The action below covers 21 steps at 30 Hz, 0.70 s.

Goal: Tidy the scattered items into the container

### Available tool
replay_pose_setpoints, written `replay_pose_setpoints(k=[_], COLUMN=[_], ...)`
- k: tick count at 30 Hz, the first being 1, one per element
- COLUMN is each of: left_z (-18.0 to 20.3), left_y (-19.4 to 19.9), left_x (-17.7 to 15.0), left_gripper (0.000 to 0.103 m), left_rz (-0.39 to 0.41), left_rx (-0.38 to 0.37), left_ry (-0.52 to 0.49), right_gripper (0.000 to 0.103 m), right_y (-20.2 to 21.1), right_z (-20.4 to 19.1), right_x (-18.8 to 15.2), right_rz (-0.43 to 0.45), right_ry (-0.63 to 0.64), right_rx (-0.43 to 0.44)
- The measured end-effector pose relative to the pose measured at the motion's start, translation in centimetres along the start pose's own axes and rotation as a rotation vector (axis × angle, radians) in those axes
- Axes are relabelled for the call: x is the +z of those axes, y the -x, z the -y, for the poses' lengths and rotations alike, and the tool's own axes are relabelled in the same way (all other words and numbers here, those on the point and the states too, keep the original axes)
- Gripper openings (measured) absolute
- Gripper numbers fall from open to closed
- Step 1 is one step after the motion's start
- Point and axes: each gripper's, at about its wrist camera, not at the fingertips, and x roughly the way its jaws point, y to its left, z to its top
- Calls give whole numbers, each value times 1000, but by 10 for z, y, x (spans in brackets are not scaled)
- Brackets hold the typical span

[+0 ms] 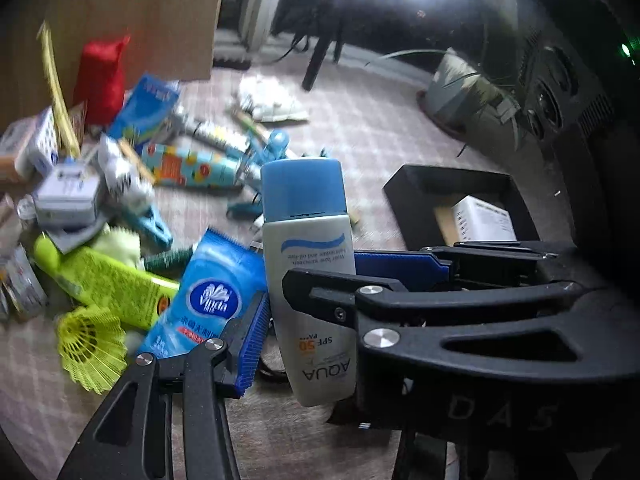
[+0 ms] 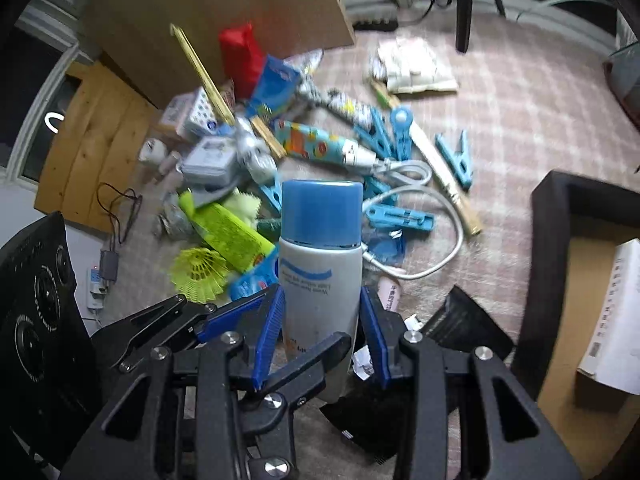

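Bare carpet [image 2: 500, 128] lies open between clutter pile [image 2: 248, 168] and black container [image 2: 560, 208]; white box [image 2: 616, 312] occupies part of its interior.

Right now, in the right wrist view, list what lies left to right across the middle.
Yellow shuttlecock → blue-capped bottle → white cable → black box.

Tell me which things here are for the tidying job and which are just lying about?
For the job:
sunscreen bottle, black container, blue clothes pegs, yellow shuttlecock, tissue pack, white cable.

Just lying about:
potted plant, wooden board, chair leg.
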Motion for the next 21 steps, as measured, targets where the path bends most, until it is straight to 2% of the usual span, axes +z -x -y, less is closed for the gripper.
replay_pose_setpoints(k=[8, 13, 21], left_z=[52, 105, 192], left_y=[11, -3, -35], left_x=[12, 9, -10], left_gripper=[43, 43, 43], left_rz=[18, -16, -101], left_rx=[-19, -76, -168], left_ry=[-86, -172, -337], right_gripper=[39, 39, 39], right_y=[50, 82, 124], right_z=[19, 58, 131], right_x=[-11, -39, -91], right_rz=[77, 120, 140], right_ry=[-43, -125, -283], right_rx=[-29, -67, -140])
